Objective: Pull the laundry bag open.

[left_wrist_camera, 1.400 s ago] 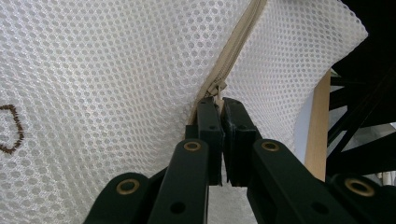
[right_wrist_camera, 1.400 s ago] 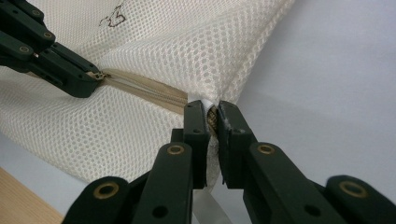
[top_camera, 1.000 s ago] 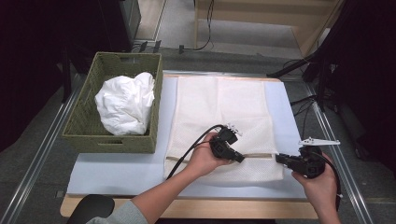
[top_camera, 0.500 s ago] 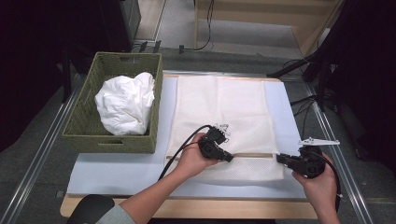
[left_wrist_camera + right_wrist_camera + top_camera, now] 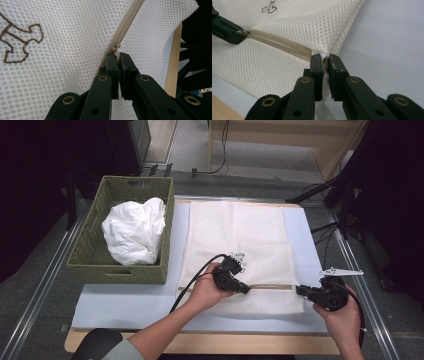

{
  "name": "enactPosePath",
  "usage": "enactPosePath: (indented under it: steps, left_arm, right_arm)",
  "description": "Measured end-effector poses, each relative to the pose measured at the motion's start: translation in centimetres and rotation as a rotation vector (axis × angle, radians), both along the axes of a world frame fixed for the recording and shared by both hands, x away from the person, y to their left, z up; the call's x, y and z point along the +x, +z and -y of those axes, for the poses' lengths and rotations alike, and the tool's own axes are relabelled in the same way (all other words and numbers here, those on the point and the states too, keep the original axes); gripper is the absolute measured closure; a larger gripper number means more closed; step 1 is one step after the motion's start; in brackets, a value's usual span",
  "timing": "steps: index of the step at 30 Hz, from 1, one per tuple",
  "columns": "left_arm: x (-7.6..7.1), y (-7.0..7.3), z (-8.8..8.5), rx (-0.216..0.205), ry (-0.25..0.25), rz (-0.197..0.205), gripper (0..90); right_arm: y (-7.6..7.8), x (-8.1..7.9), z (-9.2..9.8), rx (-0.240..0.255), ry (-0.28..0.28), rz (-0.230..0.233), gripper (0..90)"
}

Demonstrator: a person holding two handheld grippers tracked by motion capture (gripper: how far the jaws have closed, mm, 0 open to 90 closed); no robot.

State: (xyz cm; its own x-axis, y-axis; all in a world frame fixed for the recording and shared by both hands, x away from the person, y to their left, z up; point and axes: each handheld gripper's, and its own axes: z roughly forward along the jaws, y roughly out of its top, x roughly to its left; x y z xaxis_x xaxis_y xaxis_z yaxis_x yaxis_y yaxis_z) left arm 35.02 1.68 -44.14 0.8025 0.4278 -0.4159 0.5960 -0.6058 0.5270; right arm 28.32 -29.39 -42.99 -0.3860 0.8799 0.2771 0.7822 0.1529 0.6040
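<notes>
wooden table point(image 5: 200, 346), pale blue mat point(image 5: 130, 302), mesh bag point(image 5: 240, 235), woven basket point(image 5: 95, 252)

A lab or test room is showing here. Metal rails point(image 5: 42, 287) are running beside the bench point(image 5: 210, 340), and cables point(image 5: 220, 167) are trailing across the grey floor point(image 5: 260, 177).

overhead forward-down view, two close jaw-level views, shared zipper point(image 5: 270, 286)

Both forearms come in from the near edge, each hand wrapped around a claw held low and nearly level. The left claw point(image 5: 245, 290) points rightward with its jaws pinched together. The right claw point(image 5: 300, 290) points leftward, facing it, jaws likewise clamped.
</notes>
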Motion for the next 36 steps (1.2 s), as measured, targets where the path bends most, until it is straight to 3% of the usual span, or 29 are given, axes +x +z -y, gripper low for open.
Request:
enactPosePath:
  steps: [7,14,15,16,22,25,36]
  left_arm:
    - [-0.1,0.4,-0.2,-0.02,0.001,-0.001,88.0]
    - [0.0,0.3,-0.4,0.002,-0.015,-0.006,88.1]
    - [0.0,0.2,-0.6,0.014,-0.011,-0.006,88.2]
    - [0.0,0.2,-0.6,0.014,-0.011,-0.006,88.2]
    - [0.3,-0.1,-3.0,0.026,0.015,-0.026,88.1]
    - [0.0,0.3,-3.9,0.007,0.033,-0.027,88.0]
    - [-0.1,0.6,-3.9,-0.011,0.032,-0.01,87.9]
  right_arm:
    - [0.1,0.0,0.0,0.007,-0.006,-0.006,84.1]
    - [0.2,0.0,-0.1,0.006,0.002,-0.008,84.2]
    - [0.2,0.0,-0.1,-0.036,-0.001,-0.004,84.4]
    - [0.2,0.0,-0.1,-0.036,-0.001,-0.004,84.4]
    - [0.2,0.0,0.3,-0.024,-0.012,-0.006,84.3]
    - [0.1,0.0,0.2,-0.022,-0.004,-0.004,84.3]
    - [0.1,0.0,0.3,-0.015,-0.002,-0.005,84.2]
